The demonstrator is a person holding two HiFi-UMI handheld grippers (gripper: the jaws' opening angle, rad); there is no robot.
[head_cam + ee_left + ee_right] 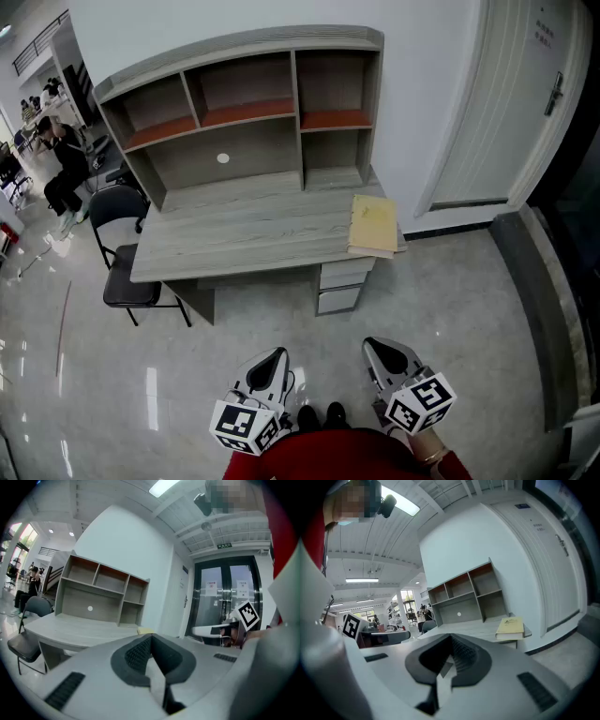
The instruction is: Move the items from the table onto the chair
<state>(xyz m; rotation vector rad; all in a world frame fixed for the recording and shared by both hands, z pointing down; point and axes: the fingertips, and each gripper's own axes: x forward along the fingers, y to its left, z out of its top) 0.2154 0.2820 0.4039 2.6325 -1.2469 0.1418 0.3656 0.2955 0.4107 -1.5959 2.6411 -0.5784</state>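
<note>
A yellow book [373, 225] lies on the right end of the grey wooden desk [244, 234], partly over its edge; it also shows as a yellow book [510, 626] in the right gripper view and as a sliver of yellow book [146, 630] in the left gripper view. A black chair [125, 251] stands at the desk's left end, seen as a chair [29, 639] in the left gripper view. My left gripper [269, 365] and right gripper [385, 355] are held low in front of me, well short of the desk. Both are shut with nothing in them.
The desk carries a hutch of open shelves [244, 103]. A drawer unit [342, 284] sits under its right side. A white door [511, 103] is at the right, glass doors [225, 597] behind. A seated person [61, 159] is at the far left. Glossy floor [281, 328] lies between me and the desk.
</note>
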